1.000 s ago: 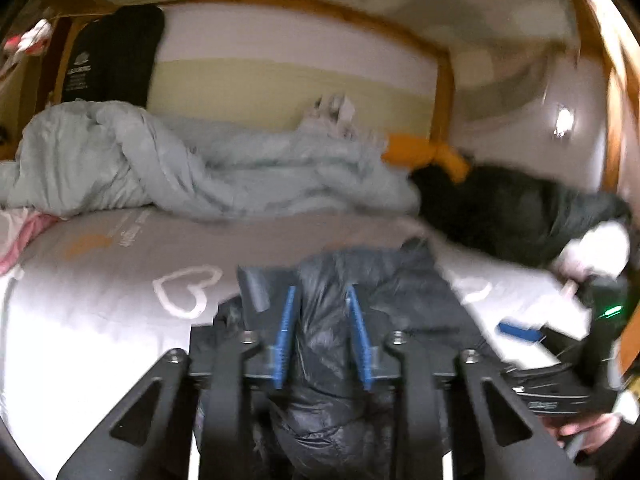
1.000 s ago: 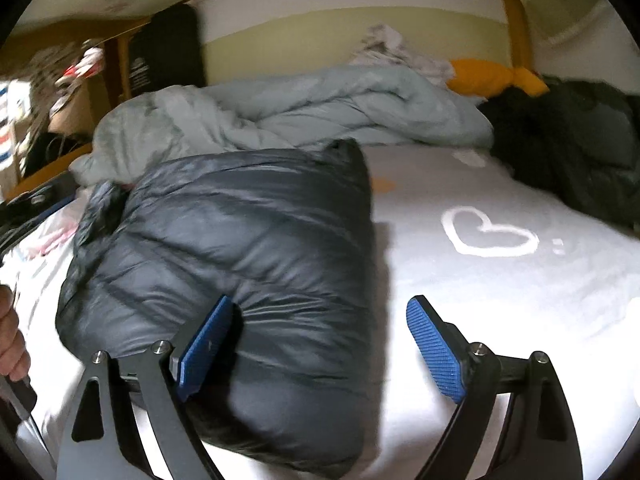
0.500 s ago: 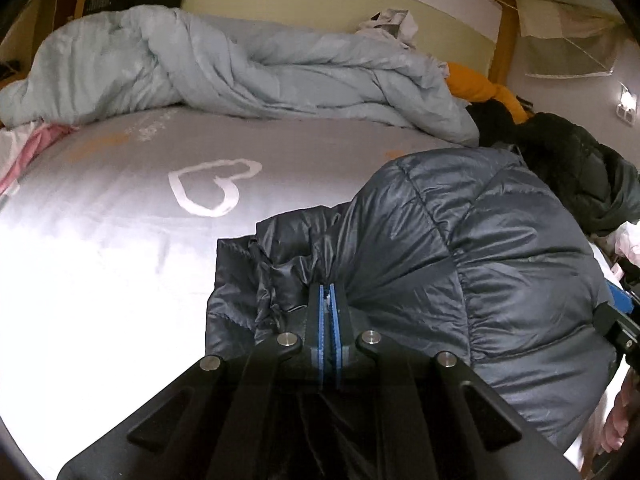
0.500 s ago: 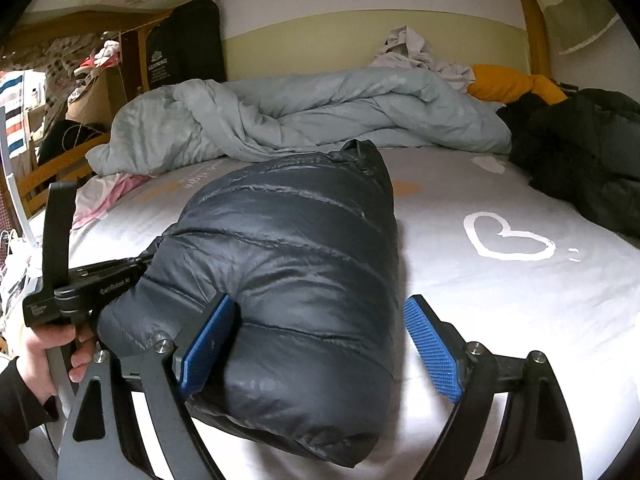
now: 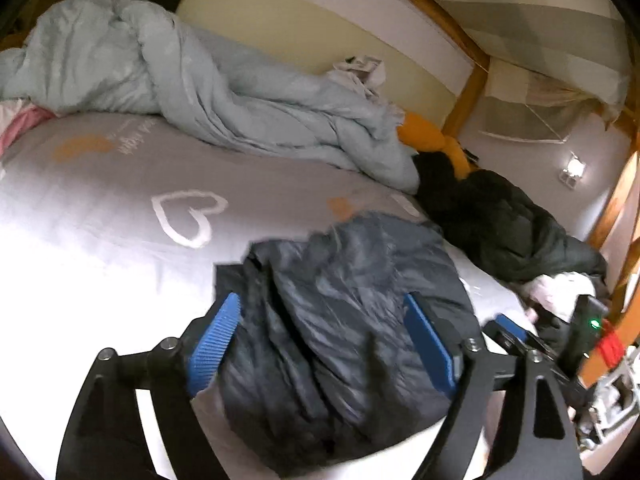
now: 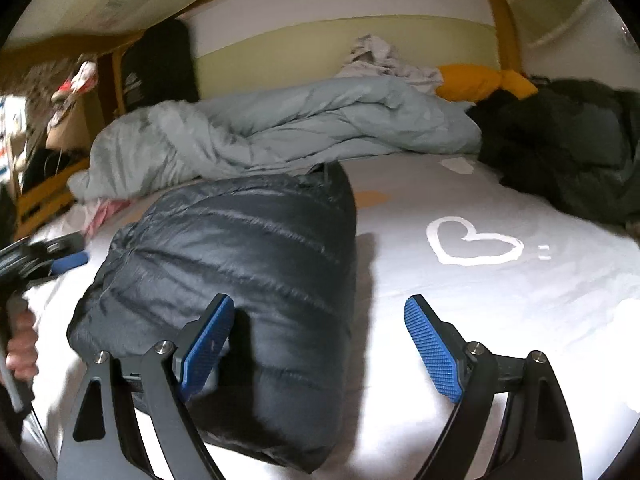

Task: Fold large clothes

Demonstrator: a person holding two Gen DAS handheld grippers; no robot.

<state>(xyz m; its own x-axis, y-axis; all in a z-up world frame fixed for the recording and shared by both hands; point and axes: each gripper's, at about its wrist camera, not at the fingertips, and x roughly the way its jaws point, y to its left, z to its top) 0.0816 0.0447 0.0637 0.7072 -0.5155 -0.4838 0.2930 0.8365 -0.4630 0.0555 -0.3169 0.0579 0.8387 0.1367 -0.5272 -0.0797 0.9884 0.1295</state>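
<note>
In the left wrist view we see the left gripper [image 5: 326, 342] at lower centre, its ribbed blue pads [image 5: 214, 344] spread wide and grasping nothing; the dark puffer jacket [image 5: 344, 320] lies between and below them, its glossy quilted shell crumpled and blurred. In the right wrist view the right gripper [image 6: 320, 344] is likewise splayed, empty; its left pad [image 6: 206, 346] stands against the jacket's [image 6: 240, 272] smooth, horizontally stitched bulk, though we cannot tell whether it touches, and the right pad hangs over bare sheet. The jacket sits as a folded, rounded bundle at centre left of that frame, its near edge cut off by the black finger arms. It rests on a pale bed sheet [image 6: 500, 300] printed with a white heart outline [image 6: 472, 246]. At the top of the frame we note a rumpled light-blue duvet [image 6: 300, 128], an orange pillow [image 6: 480, 80], and a second dark garment [image 6: 568, 144] at upper right, its shape indistinct. At the left edge a hand [image 6: 22, 344] is partly cropped.
</note>
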